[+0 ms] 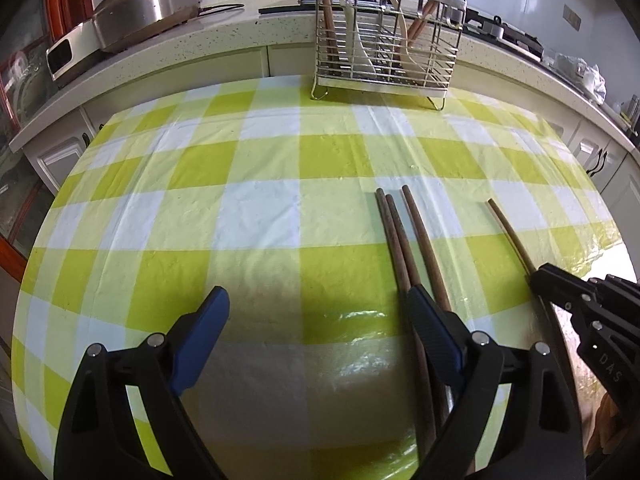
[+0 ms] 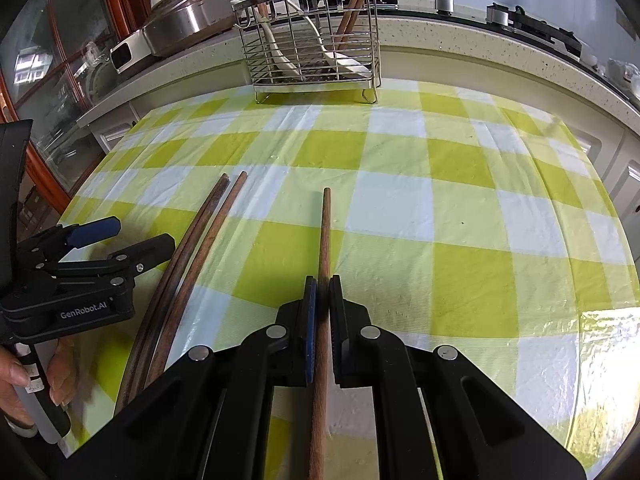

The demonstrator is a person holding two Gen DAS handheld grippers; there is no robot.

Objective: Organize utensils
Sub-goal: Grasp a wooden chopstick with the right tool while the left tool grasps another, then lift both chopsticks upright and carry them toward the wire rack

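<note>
Kitchen setting, cabinets and a speckled worktop behind; the near counter [image 1: 260, 208] wears a green, yellow and white check cloth. Wire utensil rack [image 1: 384, 48] stands at the far edge of the cloth, upright, holding a few brown chopsticks and pale spoons. A steel pan with a cream appliance on top [image 1: 148, 4] sits on the worktop, far left.

Left tool [image 1: 316, 312]: jaws spread wide, nothing between them. Its right finger [image 1: 432, 328] lies over a cluster of three brown chopsticks [image 1: 396, 232] flat on the cloth, tips pointing far; whether it touches them cannot be told.

Right tool [image 2: 322, 280]: jaws closed tight on a single chopstick [image 2: 325, 232], which runs straight out past the fingertips toward the rack. In the left view this stick shows to the right of the cluster, apart from it.

A hand [image 2: 16, 384] grips the left tool's handle, near left.
</note>
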